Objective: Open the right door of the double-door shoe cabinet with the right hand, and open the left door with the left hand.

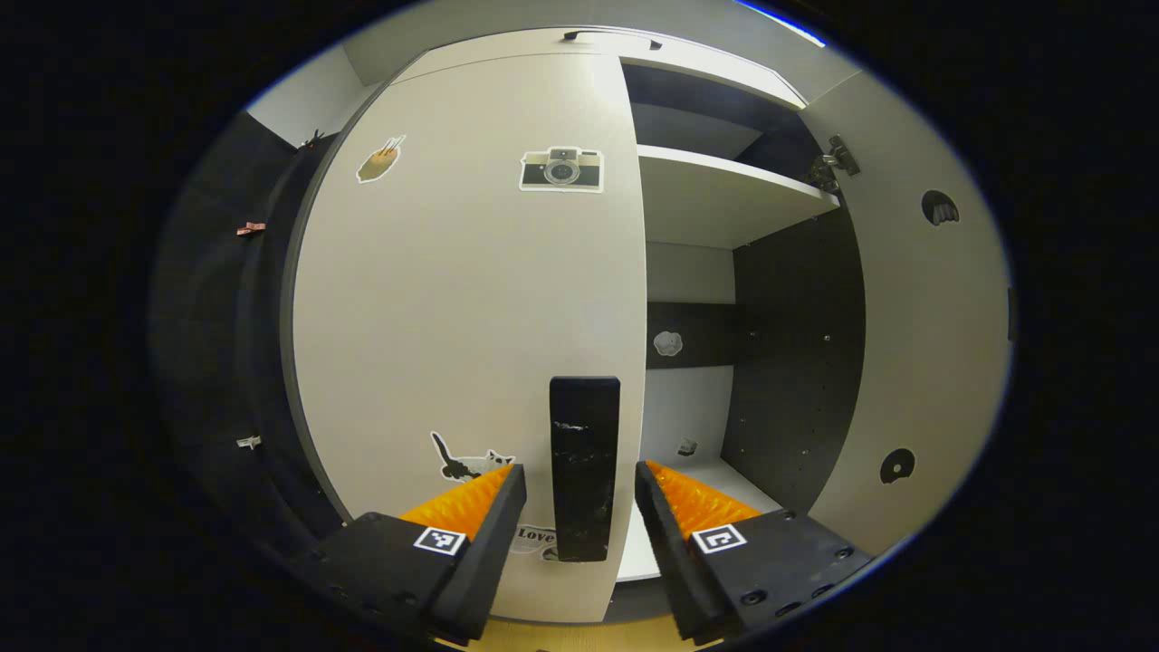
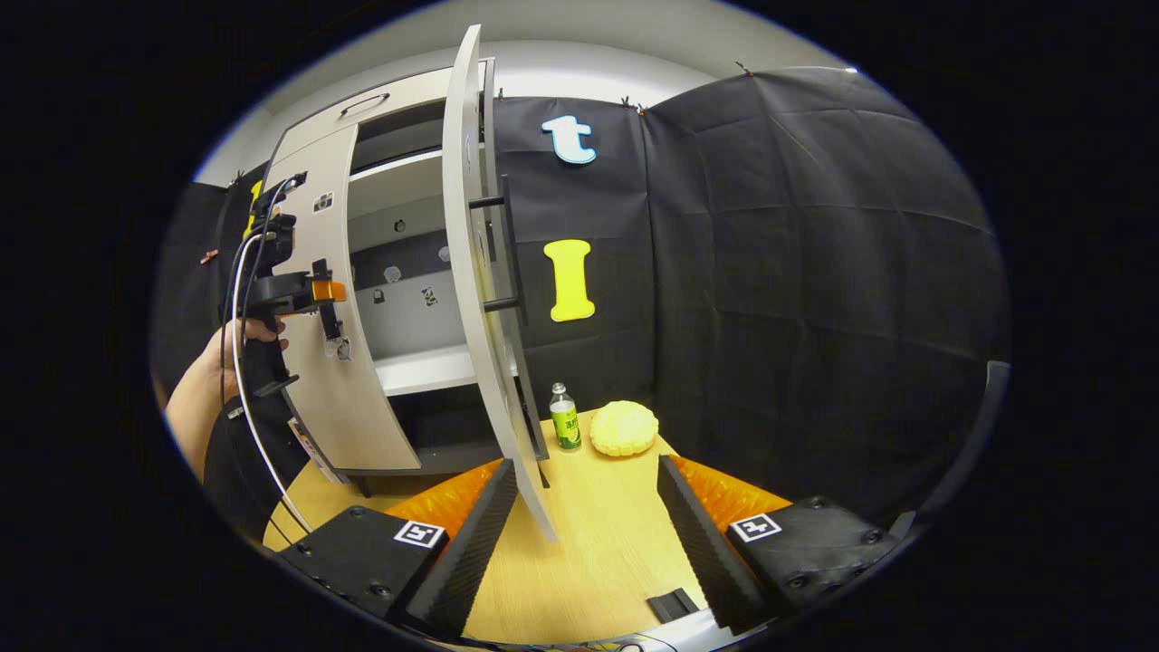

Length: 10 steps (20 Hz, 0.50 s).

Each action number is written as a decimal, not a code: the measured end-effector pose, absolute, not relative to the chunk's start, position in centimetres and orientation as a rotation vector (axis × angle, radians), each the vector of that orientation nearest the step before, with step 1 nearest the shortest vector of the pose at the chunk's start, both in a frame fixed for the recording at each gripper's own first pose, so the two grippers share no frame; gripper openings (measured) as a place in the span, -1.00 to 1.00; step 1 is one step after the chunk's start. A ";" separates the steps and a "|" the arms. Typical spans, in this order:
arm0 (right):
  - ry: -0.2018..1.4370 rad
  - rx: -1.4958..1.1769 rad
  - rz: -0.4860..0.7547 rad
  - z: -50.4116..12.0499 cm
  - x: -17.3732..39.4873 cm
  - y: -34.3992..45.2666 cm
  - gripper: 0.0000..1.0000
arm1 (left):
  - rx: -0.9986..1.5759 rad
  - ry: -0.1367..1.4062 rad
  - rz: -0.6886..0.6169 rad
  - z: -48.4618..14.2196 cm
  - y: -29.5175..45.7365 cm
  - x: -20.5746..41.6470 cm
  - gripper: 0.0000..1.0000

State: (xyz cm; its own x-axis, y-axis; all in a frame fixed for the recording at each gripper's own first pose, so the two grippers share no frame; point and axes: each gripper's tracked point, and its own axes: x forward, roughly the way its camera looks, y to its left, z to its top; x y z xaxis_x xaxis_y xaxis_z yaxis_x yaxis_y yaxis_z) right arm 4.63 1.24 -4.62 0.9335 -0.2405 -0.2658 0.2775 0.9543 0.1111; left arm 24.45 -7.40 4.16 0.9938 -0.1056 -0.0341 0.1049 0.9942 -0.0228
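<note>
Left gripper view looks straight at the closed left door (image 1: 462, 299) of the shoe cabinet (image 1: 724, 195), and the left tool (image 1: 579, 512) sits with its two fingers spread wide to either side of the door's handle (image 1: 585, 466), a dark upright bar near the door's inner edge. The bar's long axis runs vertically and stands between the fingers, a clear gap showing on each side, so the tool grips nothing; how far forward the handle still lies from the pads I cannot tell. That is the relation the coming move turns on: the handle is dead ahead and centred, so I judge that the fingers need only close across it before a pull. Just past the handle the right door (image 1: 914, 317) stands swung outward, baring the shelves inside. In the right gripper view the left tool (image 2: 319, 292) is level against the left door, held up by a hand (image 2: 237, 349) with the forearm rising from below. The right tool (image 2: 587, 516) is spread just as wide and holds nothing, hovering over the tabletop (image 2: 598, 543), the open right door's lower edge showing between its fingers, though whether it touches them is unclear. A bottle (image 2: 565, 417) and a yellow round thing (image 2: 624, 428) sit on the tabletop beyond that door.
</note>
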 end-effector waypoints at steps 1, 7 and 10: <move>0.254 0.146 -0.266 -4.7 4.7 1.2 0.97 | -0.019 0.040 -0.099 4.0 -7.4 24.7 0.45; 0.256 0.122 -0.277 -4.8 4.6 0.9 0.97 | -0.092 0.060 -0.102 3.0 -7.4 25.3 -0.22; 0.267 0.113 -0.266 -5.1 4.6 1.1 0.97 | -0.042 0.037 -0.103 3.0 -7.5 25.4 -0.39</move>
State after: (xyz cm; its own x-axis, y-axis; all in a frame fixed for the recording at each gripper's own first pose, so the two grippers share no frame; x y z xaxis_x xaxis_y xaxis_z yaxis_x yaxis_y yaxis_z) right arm 4.64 1.06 -5.11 0.9299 -0.2442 -0.2752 0.2740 0.9588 0.0752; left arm 25.36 -7.47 3.04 0.9940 -0.1033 -0.0350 0.1017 0.9939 -0.0436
